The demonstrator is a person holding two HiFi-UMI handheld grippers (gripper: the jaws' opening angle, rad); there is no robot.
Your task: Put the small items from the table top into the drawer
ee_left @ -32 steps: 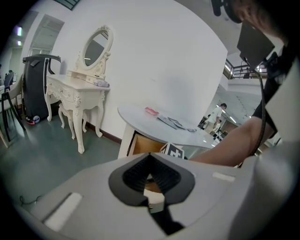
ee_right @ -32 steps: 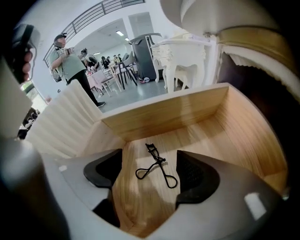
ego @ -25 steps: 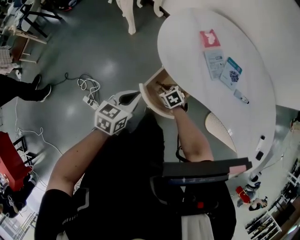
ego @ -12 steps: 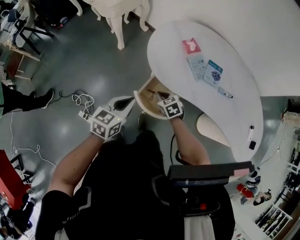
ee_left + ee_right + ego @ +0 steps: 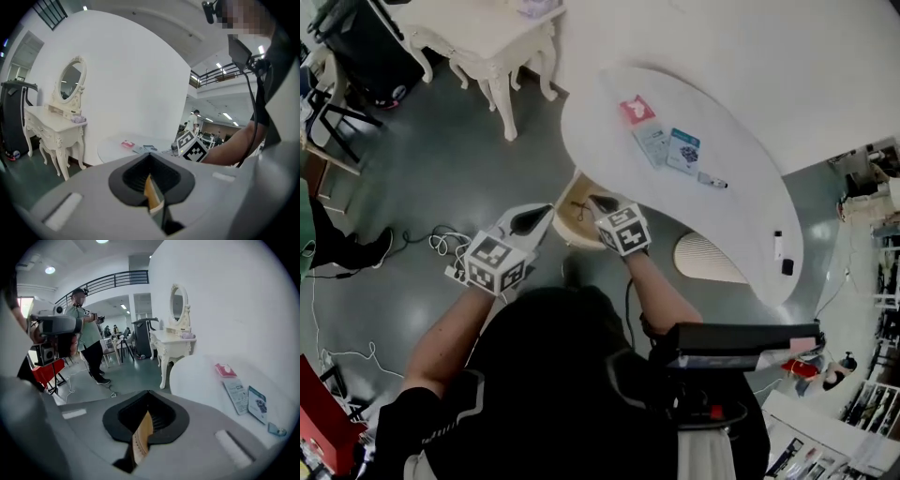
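Observation:
On the white curved table top (image 5: pixel 741 122) lie a red packet (image 5: pixel 638 109), a pale card (image 5: pixel 654 142), a blue card (image 5: pixel 683 150) and a small marker (image 5: pixel 712 180). Two dark bits (image 5: pixel 782 255) sit near its right end. The beige drawer (image 5: pixel 563 223) stands pulled out under the table's near edge, with a thin dark thing (image 5: pixel 579 205) inside. My right gripper (image 5: pixel 602 202) hangs over the drawer, shut and empty (image 5: pixel 146 411). My left gripper (image 5: pixel 532 218), just left of the drawer, is also shut with nothing in it (image 5: pixel 151 173). The right gripper view shows the red packet (image 5: pixel 226 370) and cards (image 5: pixel 237 396).
A white dressing table (image 5: pixel 497 37) with an oval mirror (image 5: pixel 70 82) stands beyond the table's left end. Cables and a power strip (image 5: pixel 450 248) lie on the grey floor to the left. A ribbed pale disc (image 5: pixel 708 258) sits under the table's near edge. Another person (image 5: pixel 86 341) stands farther off.
Both grippers have risen from the drawer's mouth. The table and drawer now look smaller and farther, and the dressing table has come into the head view.

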